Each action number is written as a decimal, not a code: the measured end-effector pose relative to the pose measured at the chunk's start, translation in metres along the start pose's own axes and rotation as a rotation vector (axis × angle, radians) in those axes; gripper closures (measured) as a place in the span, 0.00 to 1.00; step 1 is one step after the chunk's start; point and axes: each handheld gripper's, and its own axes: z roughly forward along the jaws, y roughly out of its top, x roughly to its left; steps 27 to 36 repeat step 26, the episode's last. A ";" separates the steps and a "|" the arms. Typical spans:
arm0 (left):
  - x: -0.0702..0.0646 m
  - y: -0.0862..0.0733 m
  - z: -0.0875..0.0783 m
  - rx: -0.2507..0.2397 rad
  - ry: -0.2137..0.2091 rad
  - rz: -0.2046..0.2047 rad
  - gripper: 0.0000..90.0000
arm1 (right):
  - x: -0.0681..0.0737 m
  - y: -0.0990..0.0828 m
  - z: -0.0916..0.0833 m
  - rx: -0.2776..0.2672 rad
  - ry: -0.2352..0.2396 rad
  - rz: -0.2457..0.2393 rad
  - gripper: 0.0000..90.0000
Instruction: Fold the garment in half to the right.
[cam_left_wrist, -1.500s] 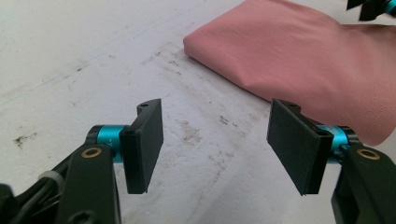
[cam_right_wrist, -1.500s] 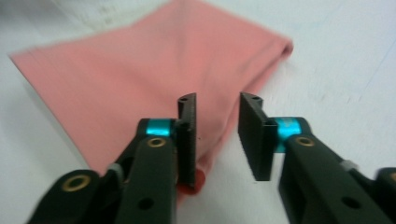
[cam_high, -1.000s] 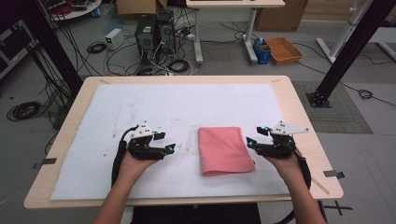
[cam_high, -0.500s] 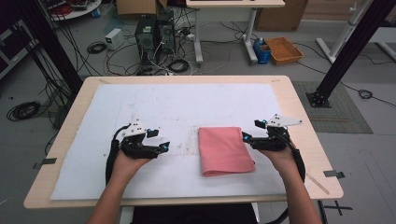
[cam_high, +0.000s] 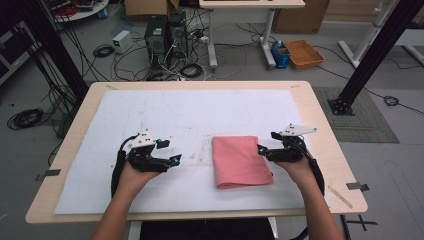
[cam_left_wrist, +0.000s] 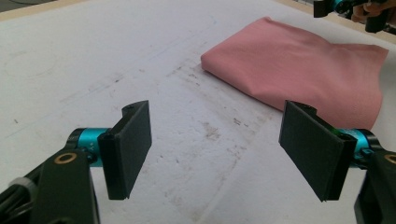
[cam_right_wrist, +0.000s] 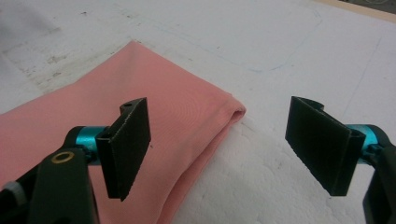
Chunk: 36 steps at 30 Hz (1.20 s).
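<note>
Pink cloth (cam_high: 242, 161): lying folded on bench (cam_high: 320, 115), ready for gripping. Right tool (cam_high: 263, 151): opening wide, empty, straddling cloth edge. Left tool (cam_high: 176, 160): opening wide, empty, waiting apart.

Black left tool (cam_high: 176, 159), teal-collared flat pads, grey plate, apparently bare forearms

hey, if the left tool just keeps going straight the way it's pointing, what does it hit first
Most likely the folded pink cloth. The left tool is open with nothing between its jaws, and bare white table cover lies directly ahead, then the cloth's near edge. Depth is hard to judge, so it might brush the cover first.
</note>
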 end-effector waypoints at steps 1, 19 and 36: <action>0.000 0.000 0.000 0.000 0.002 -0.003 0.28 | -0.001 0.000 0.000 0.000 0.002 -0.004 0.25; 0.001 -0.002 0.002 0.017 -0.011 -0.001 0.28 | -0.001 -0.003 0.004 0.014 0.012 0.013 0.25; 0.005 -0.003 0.002 0.018 -0.010 -0.007 0.28 | -0.002 -0.003 0.004 0.008 0.014 0.011 0.24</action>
